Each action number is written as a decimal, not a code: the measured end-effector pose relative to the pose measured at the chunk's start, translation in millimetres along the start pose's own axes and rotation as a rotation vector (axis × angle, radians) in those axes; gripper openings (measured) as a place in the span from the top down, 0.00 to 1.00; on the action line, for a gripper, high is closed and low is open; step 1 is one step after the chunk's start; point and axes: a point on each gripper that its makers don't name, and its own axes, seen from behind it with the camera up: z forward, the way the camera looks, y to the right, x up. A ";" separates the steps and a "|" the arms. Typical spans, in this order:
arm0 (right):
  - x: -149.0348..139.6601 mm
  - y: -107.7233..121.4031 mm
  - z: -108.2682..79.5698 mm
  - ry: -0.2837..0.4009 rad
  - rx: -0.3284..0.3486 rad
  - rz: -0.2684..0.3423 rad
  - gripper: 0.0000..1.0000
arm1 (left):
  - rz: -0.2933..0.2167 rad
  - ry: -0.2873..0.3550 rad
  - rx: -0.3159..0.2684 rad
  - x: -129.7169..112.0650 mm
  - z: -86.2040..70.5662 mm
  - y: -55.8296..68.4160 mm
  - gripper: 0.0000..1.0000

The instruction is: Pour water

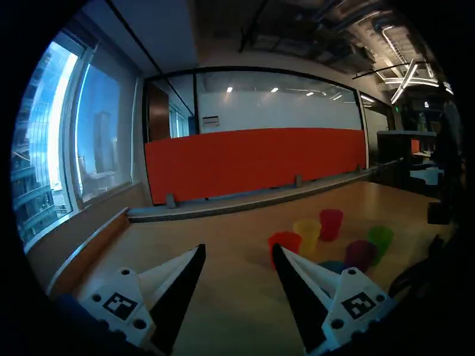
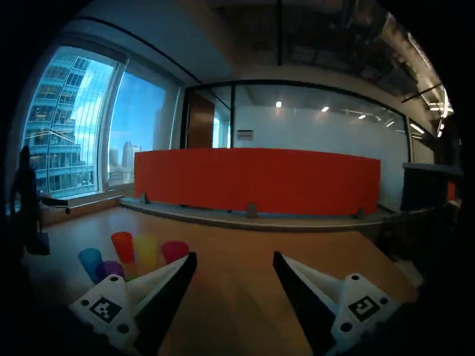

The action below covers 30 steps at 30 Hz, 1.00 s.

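Left gripper point(image 1: 238, 267) and right gripper point(image 2: 234, 273) both level, jaws spread wide — nothing between the fingers.

Both views low over table point(image 1: 237, 302), sharing cups point(image 1: 307, 232), partition point(image 1: 255, 160).

An orange divider panel point(image 1: 255, 160) edges the wooden table point(image 1: 237, 237) beside tall windows point(image 1: 101, 142).

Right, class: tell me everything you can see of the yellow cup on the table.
The yellow cup is a small, translucent-looking plastic tumbler, narrowing toward its base. It stands upright, mouth up, on the wooden table, in a tight cluster between the orange cup and the red cup. Whether it touches them, or holds anything, cannot be told.
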 end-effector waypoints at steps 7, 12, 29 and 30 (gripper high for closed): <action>14.4 11.5 -3.6 0.063 -0.085 -0.001 0.01 | -0.030 0.068 0.068 17.5 -4.8 -8.5 0.18; 16.4 16.1 -6.7 0.084 -0.128 0.007 0.01 | -0.052 0.111 0.103 27.5 -10.4 -12.3 0.18; 24.2 24.0 -3.7 0.099 -0.167 0.018 0.01 | -0.039 0.132 0.130 33.8 -9.2 -9.4 0.18; 25.2 24.9 -3.7 0.100 -0.170 0.020 0.01 | -0.034 0.136 0.134 35.0 -9.5 -9.1 0.18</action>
